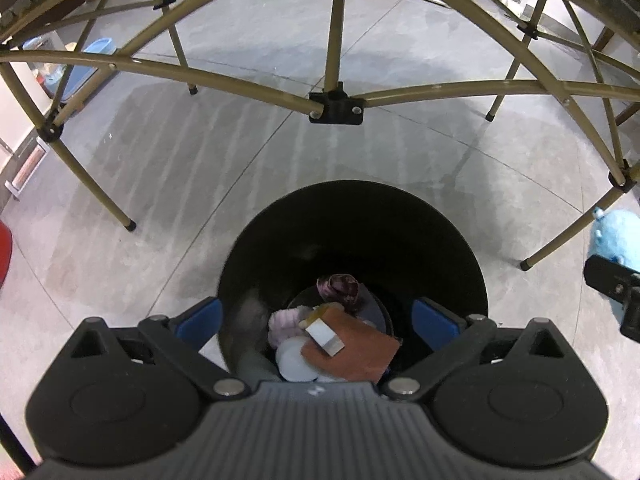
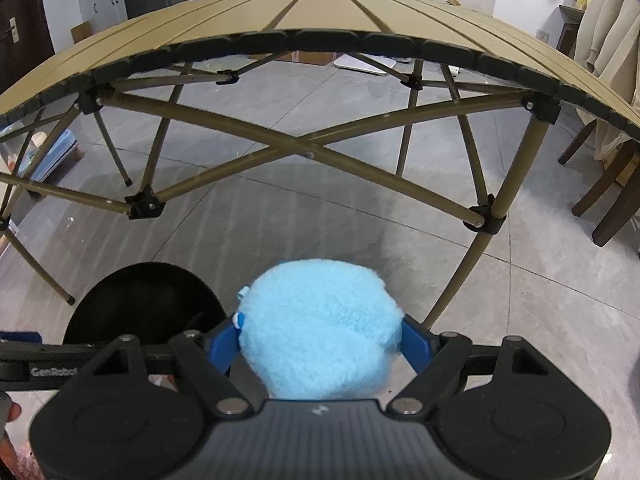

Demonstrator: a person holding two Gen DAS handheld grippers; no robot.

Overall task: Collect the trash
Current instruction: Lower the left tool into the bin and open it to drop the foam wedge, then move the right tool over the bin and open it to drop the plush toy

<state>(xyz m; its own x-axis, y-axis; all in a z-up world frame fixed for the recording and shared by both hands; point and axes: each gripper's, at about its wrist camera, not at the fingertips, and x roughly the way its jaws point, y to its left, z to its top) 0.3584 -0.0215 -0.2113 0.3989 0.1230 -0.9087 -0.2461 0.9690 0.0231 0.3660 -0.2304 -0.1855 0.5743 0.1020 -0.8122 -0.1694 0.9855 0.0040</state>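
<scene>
- A grey tiled floor [image 1: 168, 152] is seen beneath a folding counter [image 2: 320, 12].
- The left tool [image 1: 318, 320] is spread empty over the black bin [image 1: 460, 256].
- The blue plush [image 2: 320, 328] is clamped in the right tool [image 2: 320, 344], the bin lying to its left.

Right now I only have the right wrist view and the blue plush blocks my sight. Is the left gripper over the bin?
Observer: Yes, the left gripper is open above the black bin, with nothing between its fingers.
Operator: What's already inside?
Observer: A brown cloth, a small white block, a white disc and a crumpled dark red piece.
Operator: Does your view show my plush?
Observer: Only its edge, the blue plush at the far right.
</scene>
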